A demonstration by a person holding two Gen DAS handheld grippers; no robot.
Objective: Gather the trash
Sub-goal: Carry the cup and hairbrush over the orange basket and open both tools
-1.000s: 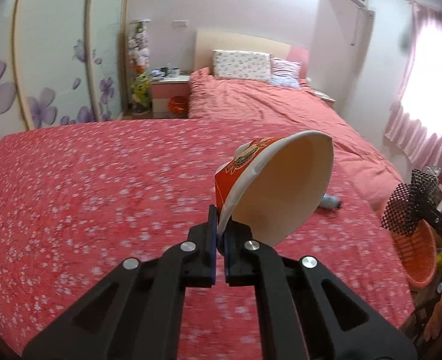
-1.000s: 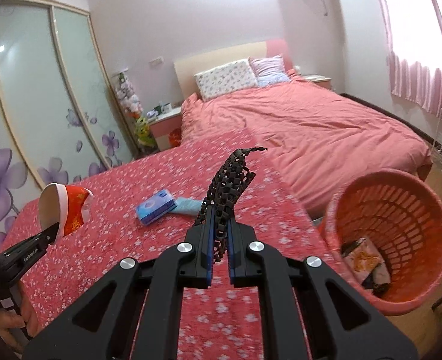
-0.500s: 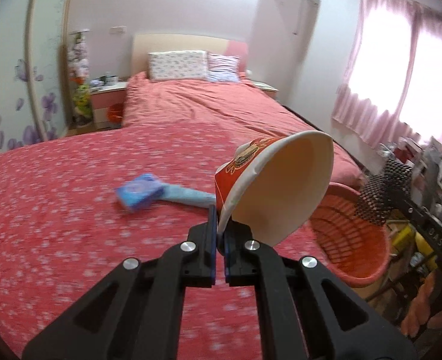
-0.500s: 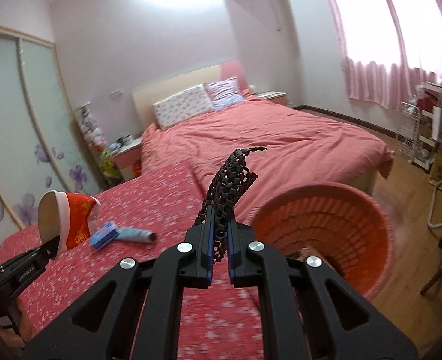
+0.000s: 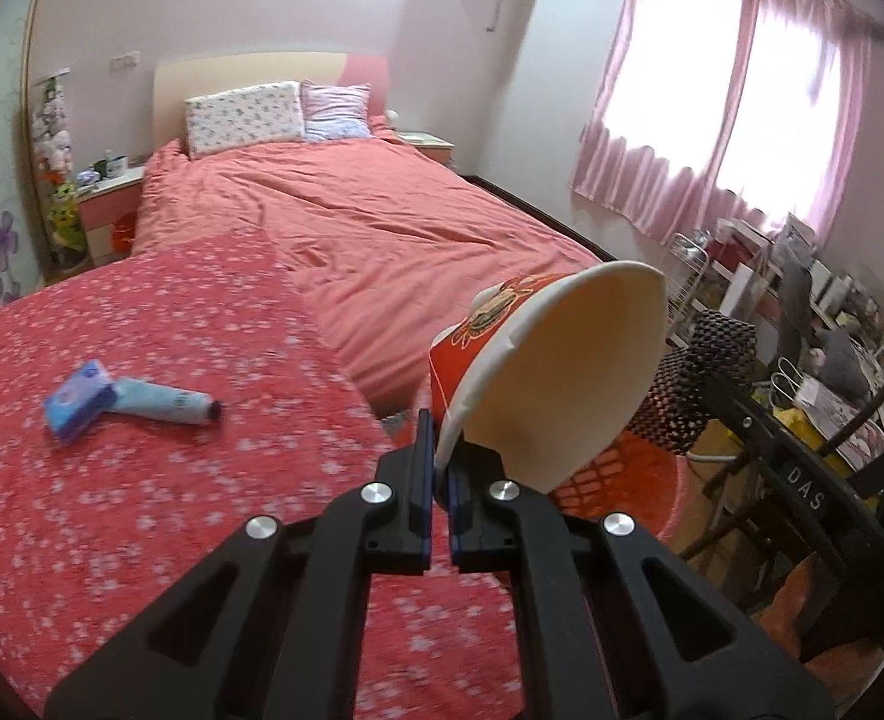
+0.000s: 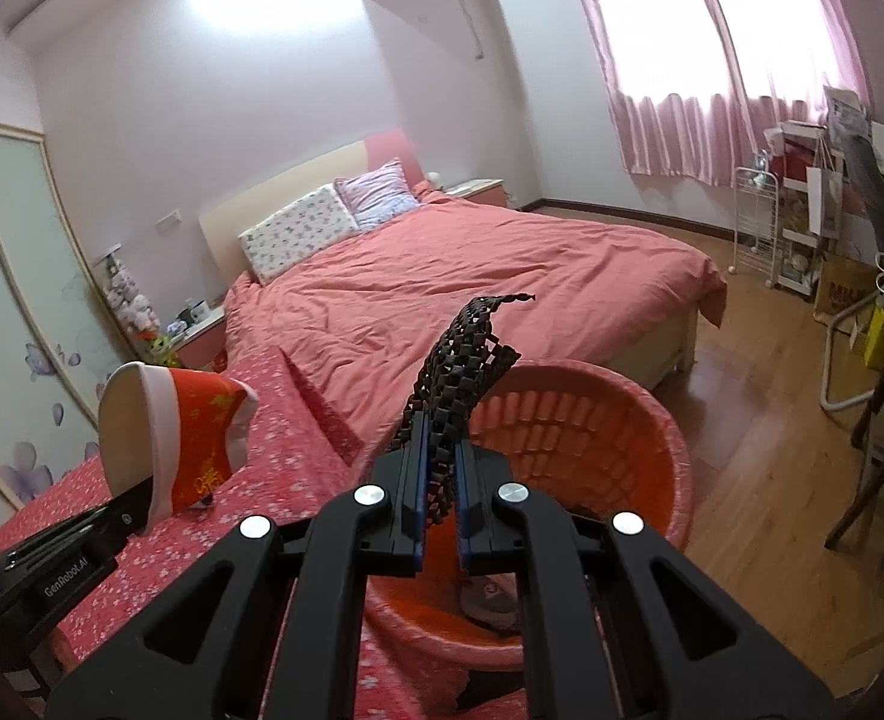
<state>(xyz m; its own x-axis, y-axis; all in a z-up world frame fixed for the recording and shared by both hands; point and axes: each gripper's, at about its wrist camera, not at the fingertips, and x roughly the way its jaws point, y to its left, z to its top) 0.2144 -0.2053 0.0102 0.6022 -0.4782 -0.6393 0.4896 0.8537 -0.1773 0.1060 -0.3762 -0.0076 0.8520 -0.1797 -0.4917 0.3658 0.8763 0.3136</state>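
**Both grippers loaded at the basket's edge**

You had your left gripper (image 5: 439, 483) pinched on the rim of a red-and-white paper bowl (image 5: 553, 372), its pads clamped on the thin wall and the cream inside turned toward the camera. The bowl stood tilted on its side above the near edge of the table with the red flowered cloth (image 5: 160, 480), and behind it showed part of the orange laundry-style basket (image 5: 634, 480).

Your right gripper (image 6: 439, 495) was closed on a strip of black mesh packing (image 6: 460, 372), which rose from between the pads and curled over at its tip. It hung right over the near rim of the basket (image 6: 634, 414), which stood on the wooden floor against the table's corner; some dark scraps lay at the bottom, too hidden to name.

On the cloth behind your left gripper lay a small blue packet (image 5: 79, 399) touching a pale blue tube (image 5: 163, 402), well apart from the basket. A bed with a salmon duvet (image 6: 472, 282) filled the room beyond
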